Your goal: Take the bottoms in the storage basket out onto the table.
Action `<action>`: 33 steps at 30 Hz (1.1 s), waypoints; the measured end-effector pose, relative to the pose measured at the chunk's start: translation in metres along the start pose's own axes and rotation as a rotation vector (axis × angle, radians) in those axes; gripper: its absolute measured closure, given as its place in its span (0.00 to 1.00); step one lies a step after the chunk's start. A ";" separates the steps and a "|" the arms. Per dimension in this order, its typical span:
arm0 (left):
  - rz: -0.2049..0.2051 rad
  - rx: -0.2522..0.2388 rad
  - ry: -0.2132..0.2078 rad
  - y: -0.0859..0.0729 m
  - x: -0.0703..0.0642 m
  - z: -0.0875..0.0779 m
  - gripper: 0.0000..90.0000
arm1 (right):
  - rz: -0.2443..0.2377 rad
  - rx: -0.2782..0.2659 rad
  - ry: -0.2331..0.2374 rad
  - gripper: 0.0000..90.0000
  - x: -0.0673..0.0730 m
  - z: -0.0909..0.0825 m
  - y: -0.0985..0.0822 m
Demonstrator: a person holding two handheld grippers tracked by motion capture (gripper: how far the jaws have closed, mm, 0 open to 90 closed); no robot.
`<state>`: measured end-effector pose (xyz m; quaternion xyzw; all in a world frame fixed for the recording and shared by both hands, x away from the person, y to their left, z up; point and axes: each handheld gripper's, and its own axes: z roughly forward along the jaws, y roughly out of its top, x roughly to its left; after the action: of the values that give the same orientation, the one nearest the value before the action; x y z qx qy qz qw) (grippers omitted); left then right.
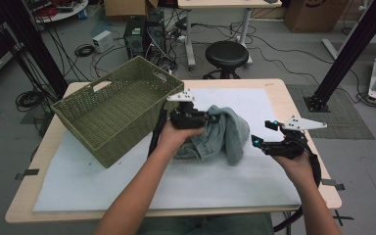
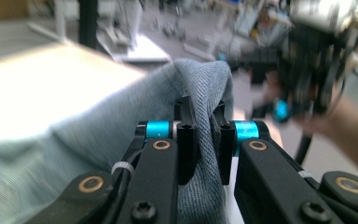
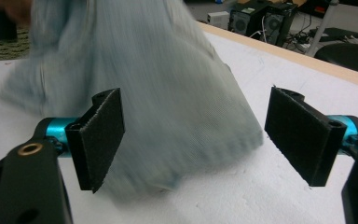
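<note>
our left gripper [image 2: 204,135] is clamped on a fold of the jeans [image 1: 223,132], which slump on the table [image 1: 274,88] just under it. our right gripper [image 3: 196,140] waits beside them, jaws apart, empty. beyond our left sits the basket [image 1: 112,107]. we judge the thin pinch could slip, dropping the jeans.

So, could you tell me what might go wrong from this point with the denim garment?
The left gripper pinches just one fold of the denim garment, so it might slip free. The right gripper is open beside the hanging cloth and may close on too little. The tilted basket stands close and could be knocked.
</note>
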<state>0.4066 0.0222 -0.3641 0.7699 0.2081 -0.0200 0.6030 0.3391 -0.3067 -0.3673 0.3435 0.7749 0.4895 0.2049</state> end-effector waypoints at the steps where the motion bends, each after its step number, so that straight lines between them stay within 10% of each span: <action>1: 0.001 0.018 -0.010 -0.007 -0.003 0.005 0.93 | -0.002 -0.001 0.001 0.23 0.000 0.001 0.000; 8: 0.026 0.109 -0.059 -0.038 -0.024 0.031 0.89 | -0.005 0.002 0.004 0.23 0.002 0.002 0.000; 11: 0.076 0.100 -0.032 -0.037 -0.033 0.030 0.66 | -0.004 0.001 0.006 0.23 0.002 0.002 0.000; 21: 0.141 -0.034 0.129 -0.009 -0.039 -0.038 0.27 | 0.002 -0.010 0.009 0.23 0.000 0.000 0.002; 33: 0.128 -0.058 0.198 -0.003 -0.014 -0.092 0.20 | -0.002 0.000 0.009 0.23 -0.001 0.004 0.003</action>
<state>0.3724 0.1048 -0.3375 0.7621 0.2174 0.1005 0.6016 0.3434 -0.3036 -0.3662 0.3405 0.7761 0.4909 0.2019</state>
